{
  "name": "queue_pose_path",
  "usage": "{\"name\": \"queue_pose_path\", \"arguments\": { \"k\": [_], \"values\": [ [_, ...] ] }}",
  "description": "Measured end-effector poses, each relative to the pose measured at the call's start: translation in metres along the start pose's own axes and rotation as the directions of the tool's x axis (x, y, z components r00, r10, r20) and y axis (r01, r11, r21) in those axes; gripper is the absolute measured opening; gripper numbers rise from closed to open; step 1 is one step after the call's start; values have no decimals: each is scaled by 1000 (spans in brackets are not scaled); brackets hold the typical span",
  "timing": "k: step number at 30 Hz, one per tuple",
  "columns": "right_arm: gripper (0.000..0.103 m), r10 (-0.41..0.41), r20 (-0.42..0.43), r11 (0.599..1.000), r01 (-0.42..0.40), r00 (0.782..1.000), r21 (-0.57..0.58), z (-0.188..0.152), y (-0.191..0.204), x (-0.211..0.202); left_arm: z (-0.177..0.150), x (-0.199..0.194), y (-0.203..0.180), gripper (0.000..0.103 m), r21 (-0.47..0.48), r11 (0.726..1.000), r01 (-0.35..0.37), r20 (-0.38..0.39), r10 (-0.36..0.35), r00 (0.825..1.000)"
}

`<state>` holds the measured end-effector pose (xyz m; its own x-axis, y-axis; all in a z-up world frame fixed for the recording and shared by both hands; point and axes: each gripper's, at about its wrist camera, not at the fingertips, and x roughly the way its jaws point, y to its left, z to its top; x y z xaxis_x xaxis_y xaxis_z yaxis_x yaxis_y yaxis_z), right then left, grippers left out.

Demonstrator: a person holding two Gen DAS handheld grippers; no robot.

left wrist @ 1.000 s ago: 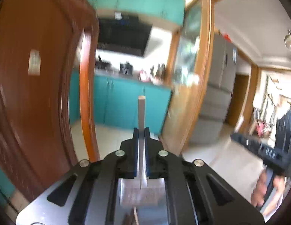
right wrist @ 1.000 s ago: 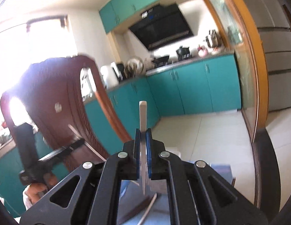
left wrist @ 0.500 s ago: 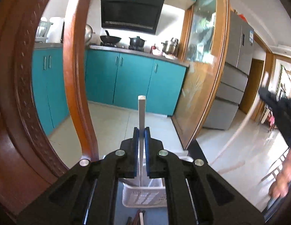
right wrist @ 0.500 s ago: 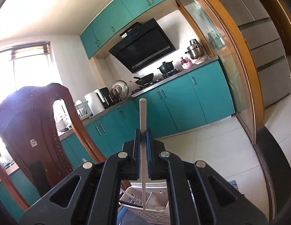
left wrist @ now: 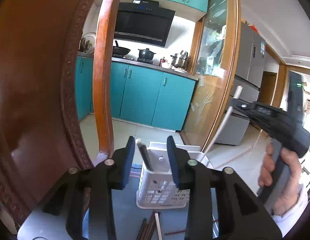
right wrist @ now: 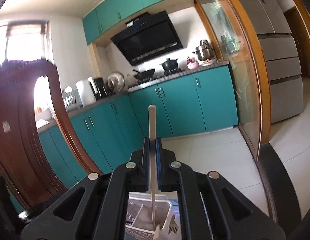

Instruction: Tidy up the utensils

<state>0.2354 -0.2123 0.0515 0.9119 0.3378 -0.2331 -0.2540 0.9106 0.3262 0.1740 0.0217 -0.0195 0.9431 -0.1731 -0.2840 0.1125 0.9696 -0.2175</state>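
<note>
Chopsticks are the items being sorted into a white caddy (left wrist: 162,186) standing on the table (left wrist: 125,216) just beyond both grippers. One dark chopstick (left wrist: 144,157) is seen standing tilted in the caddy's left compartment, between the parted pads of the left gripper (left wrist: 150,160) but touched by neither. That gripper's jaws have just been opening, and the chopstick is judged released. Further chopsticks (left wrist: 149,228) lie loose on the table, near the camera and in front of the caddy.

The right gripper (right wrist: 153,156) is clenched on a pale chopstick (right wrist: 152,140), held upright, its lower end hanging over the caddy's near edge in the right wrist view. In the left view this gripper (left wrist: 241,105) is seen to the right of the caddy, carried in the person's hand (left wrist: 279,172).

The step in hand is judged to be the drop of the second chopstick. It should be kept upright and lowered until its tip is inside a compartment before the grip is eased. The left gripper should be drawn back clear of the standing chopstick, so that the caddy is not tipped.
</note>
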Motion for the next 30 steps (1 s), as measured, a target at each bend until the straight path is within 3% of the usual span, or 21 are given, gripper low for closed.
{"name": "queue_pose_path", "arguments": {
  "k": [5, 9, 13, 16, 19, 20, 21, 23, 25, 27, 30],
  "values": [
    [7, -9, -36, 1000, 8, 999, -22, -8, 4, 5, -22, -2, 5, 44, 25, 993, 117, -65, -115, 991],
    [11, -26, -37, 999, 25, 999, -20, -8, 2, -1, -49, 21, 8, 44, 39, 993, 116, -210, -105, 972],
    [45, -22, -12, 1000, 23, 1000, 2, -4, -3, -18, -69, 42, 11, 44, 53, 995, 81, -318, -60, 946],
    [48, -32, 10, 999, 32, 999, 9, 1, -7, -36, -84, 45, 13, 44, 58, 996, 73, -363, -47, 931],
    [50, -70, 21, 997, 70, 997, 27, 4, -17, -55, -97, 51, 8, 44, 53, 993, 108, -413, -76, 907],
    [51, -99, 12, 995, 99, 995, 32, 5, -21, -61, -103, 54, 2, 44, 61, 989, 134, -445, -93, 891],
    [51, -136, -17, 990, 136, 991, 29, 5, -26, -64, -108, 55, -3, 43, 70, 986, 152, -468, -102, 878],
    [51, -198, -95, 979, 201, 976, 18, 2, -39, -65, -118, 61, -17, 30, 99, 979, 177, -525, -100, 845],
    [52, -240, -187, 968, 249, 953, 24, -6, -54, -62, -131, 69, -28, 29, 131, 975, 179, -579, -71, 812],
    [51, -239, -268, 965, 260, 933, 45, -22, -68, -61, -140, 74, -32, 28, 146, 974, 173, -609, -49, 791],
    [51, -145, -424, 949, 247, 894, 198, -72, -103, -60, -151, 78, -36, 28, 145, 974, 176, -643, -42, 764]
  ]
}}
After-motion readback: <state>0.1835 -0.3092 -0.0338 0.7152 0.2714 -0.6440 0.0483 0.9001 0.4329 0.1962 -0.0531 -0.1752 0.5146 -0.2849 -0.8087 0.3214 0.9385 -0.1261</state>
